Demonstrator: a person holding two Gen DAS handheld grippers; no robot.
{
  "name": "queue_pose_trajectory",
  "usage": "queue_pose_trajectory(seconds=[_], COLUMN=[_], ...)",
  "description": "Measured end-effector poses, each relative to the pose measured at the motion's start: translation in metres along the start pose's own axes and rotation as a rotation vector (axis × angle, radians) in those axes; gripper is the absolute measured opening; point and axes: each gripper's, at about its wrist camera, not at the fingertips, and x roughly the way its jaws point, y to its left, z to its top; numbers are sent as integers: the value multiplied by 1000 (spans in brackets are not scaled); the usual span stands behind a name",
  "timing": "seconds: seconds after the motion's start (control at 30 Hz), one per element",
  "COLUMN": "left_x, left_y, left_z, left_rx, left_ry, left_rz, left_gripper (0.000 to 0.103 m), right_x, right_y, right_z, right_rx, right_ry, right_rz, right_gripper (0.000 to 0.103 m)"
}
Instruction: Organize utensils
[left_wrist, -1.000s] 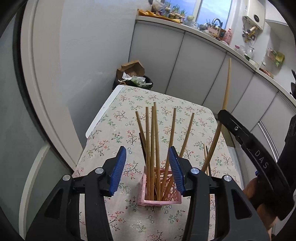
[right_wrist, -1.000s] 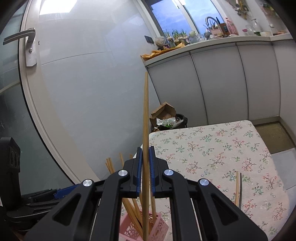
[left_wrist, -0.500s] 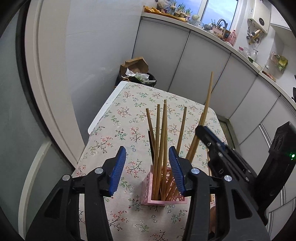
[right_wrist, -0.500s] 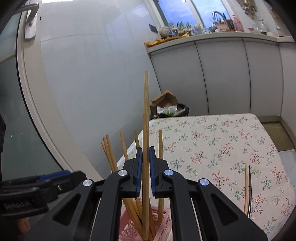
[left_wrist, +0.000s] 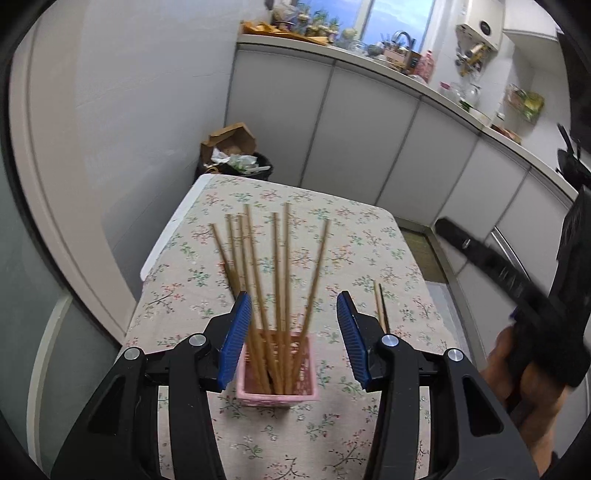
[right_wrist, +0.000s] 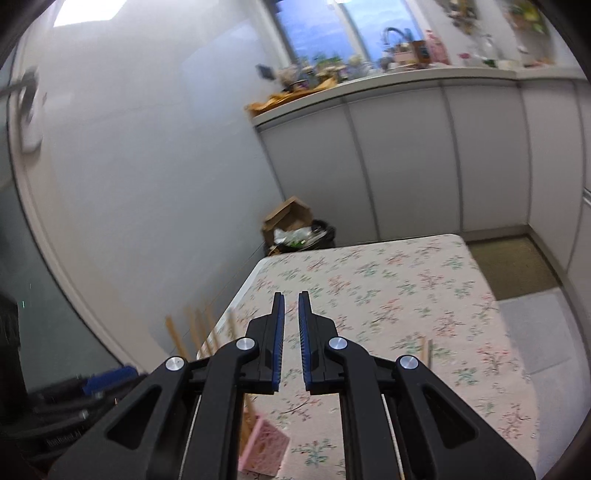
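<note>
Now the right gripper (right_wrist: 290, 321) fingers, slightly parted, hold nothing, its chopstick released among the chopsticks (left_wrist: 275, 280) in the pink basket (left_wrist: 277, 389) between the left gripper (left_wrist: 293, 336) wide-open fingers.

pink basket (left_wrist: 277, 395): upright on table | chopsticks (left_wrist: 280, 273): fanned inside | two loose chopsticks (left_wrist: 380, 306): flat beside

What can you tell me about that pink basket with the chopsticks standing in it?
The pink basket is a small square holder, apparently plastic, with lattice-like openwork walls. It stands upright on the floral tablecloth, near the table's front edge. Several long, light wooden chopsticks stand inside it, fanned out and leaning against its rim. The left gripper hangs open above it, its blue pads to either side, not touching it. The right wrist view shows only one corner of it, low and blurred.
</note>
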Motion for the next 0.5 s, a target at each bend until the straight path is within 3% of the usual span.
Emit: queue_pose_trajectory(seconds=[0.27, 0.5], left_x=[31, 82], left_y=[-61, -122], left_z=[-11, -28], left_rx=[89, 198], left_ry=[69, 178], left_rz=[-61, -86], left_gripper=[46, 46], right_x=[-17, 0], right_y=[-89, -151], right_z=[15, -6], right_rx=[161, 290], right_ry=[68, 265], right_rz=[-138, -246], right_gripper=[9, 9])
